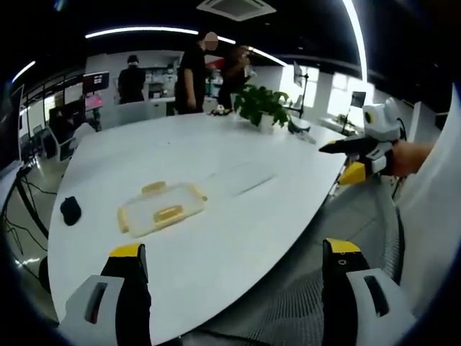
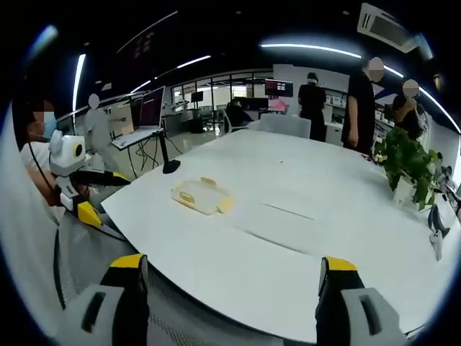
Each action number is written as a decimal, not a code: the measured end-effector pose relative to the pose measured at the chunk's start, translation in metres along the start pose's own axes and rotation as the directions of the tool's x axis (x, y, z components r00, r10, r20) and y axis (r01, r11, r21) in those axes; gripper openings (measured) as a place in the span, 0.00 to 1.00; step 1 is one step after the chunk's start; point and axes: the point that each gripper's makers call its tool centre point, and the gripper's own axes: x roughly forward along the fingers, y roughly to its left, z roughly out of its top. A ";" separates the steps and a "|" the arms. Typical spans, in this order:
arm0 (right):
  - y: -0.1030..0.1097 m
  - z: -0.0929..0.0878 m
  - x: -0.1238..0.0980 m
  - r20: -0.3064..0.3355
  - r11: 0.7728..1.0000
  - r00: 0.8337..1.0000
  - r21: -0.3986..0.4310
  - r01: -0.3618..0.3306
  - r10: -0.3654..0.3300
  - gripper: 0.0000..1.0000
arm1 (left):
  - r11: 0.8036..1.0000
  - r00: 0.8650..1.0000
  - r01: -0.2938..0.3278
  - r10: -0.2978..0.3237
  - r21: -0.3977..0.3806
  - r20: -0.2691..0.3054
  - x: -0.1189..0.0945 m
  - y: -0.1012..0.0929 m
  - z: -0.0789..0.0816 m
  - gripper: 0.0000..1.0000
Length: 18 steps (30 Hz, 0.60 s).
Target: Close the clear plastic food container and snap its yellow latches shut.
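The clear plastic container (image 1: pixel 162 207) with yellow latches lies flat on the white table (image 1: pixel 238 166), its lid resting on top. My left gripper (image 1: pixel 234 249) is open and held off the table's near edge, well short of the container. My right gripper (image 1: pixel 340 161) comes in from the right, off the table's edge, jaws apart. In the right gripper view the container (image 2: pixel 202 194) sits near the table's (image 2: pixel 310 209) left edge. My right gripper (image 2: pixel 231 262) is open and empty. The left gripper (image 2: pixel 106 196) hovers at the far left beside the table.
A black mouse (image 1: pixel 70 210) lies left of the container. A potted plant (image 1: pixel 259 104) stands at the table's far side (image 2: pixel 407 162). Several people stand beyond it. A black stand (image 2: pixel 171 167) sits by the table corner, and a grey mesh chair (image 1: pixel 302 303) is below the jaws.
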 end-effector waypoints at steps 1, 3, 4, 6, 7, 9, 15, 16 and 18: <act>0.001 0.000 0.000 -0.002 1.000 1.000 -0.001 -0.002 0.002 0.99 | 1.000 1.000 -0.002 0.002 0.002 0.002 0.000 0.000 0.000 0.99; 0.001 0.000 0.000 -0.002 1.000 1.000 -0.003 -0.001 0.001 0.99 | 1.000 1.000 -0.002 0.002 0.001 0.003 0.000 0.000 0.000 0.99; 0.001 0.000 0.000 -0.001 1.000 1.000 -0.002 -0.001 0.001 0.99 | 1.000 1.000 -0.002 0.002 0.000 0.003 0.000 0.000 0.000 0.99; 0.001 0.000 0.000 -0.002 1.000 1.000 -0.001 -0.003 0.003 0.99 | 1.000 1.000 -0.003 0.003 -0.001 0.007 0.000 0.000 0.001 0.99; 0.001 0.000 0.000 -0.002 1.000 1.000 -0.002 -0.003 0.003 0.99 | 1.000 1.000 -0.003 0.003 -0.001 0.007 0.000 0.000 0.001 0.99; 0.001 0.000 0.000 -0.003 1.000 1.000 -0.004 -0.003 0.003 0.99 | 1.000 1.000 -0.003 0.003 -0.003 0.007 0.000 0.000 0.001 0.99; 0.000 0.001 0.000 0.002 1.000 1.000 0.007 0.002 -0.002 0.99 | 1.000 1.000 -0.001 0.001 0.000 0.009 0.000 -0.001 0.001 0.99; 0.000 0.003 0.000 0.010 1.000 1.000 0.010 0.001 -0.001 0.99 | 1.000 1.000 -0.001 0.001 0.000 0.008 0.000 -0.001 0.001 0.99; 0.000 0.002 0.000 0.006 1.000 1.000 0.014 -0.001 0.001 0.99 | 1.000 1.000 -0.005 0.005 0.008 -0.010 0.001 0.000 -0.002 0.99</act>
